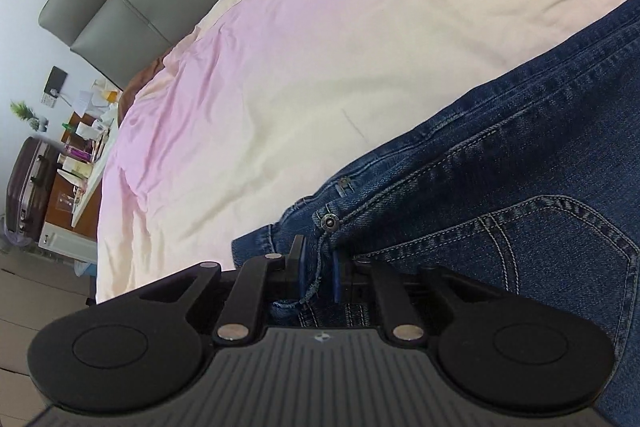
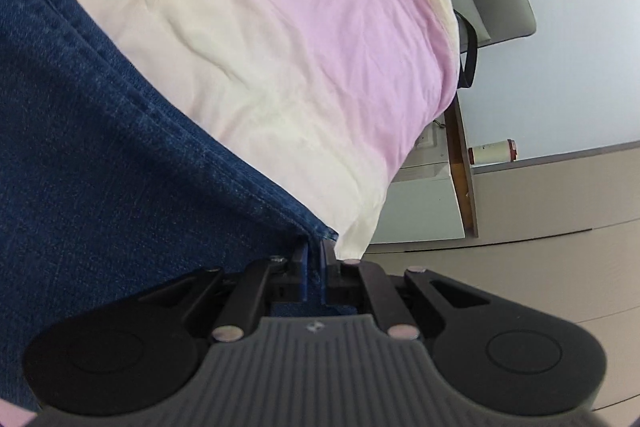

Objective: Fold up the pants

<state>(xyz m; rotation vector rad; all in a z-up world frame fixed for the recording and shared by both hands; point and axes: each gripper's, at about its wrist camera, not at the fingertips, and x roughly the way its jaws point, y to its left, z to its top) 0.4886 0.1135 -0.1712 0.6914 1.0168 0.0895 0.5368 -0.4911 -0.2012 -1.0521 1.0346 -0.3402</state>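
Left wrist view showed the left hand-held gripper (image 1: pixel 316 267) pinched shut on the jeans (image 1: pixel 500 187) at the waistband, near the button (image 1: pixel 330 223). Right hand-held gripper (image 2: pixel 314 267) was clamped on the hem corner; heavy, limp denim lay across the bed (image 2: pixel 280 47), probably best held by its thick seams.

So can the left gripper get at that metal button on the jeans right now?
Probably not: the left gripper is shut on the jeans waistband, so though the button lies uncovered just ahead, it must release first.
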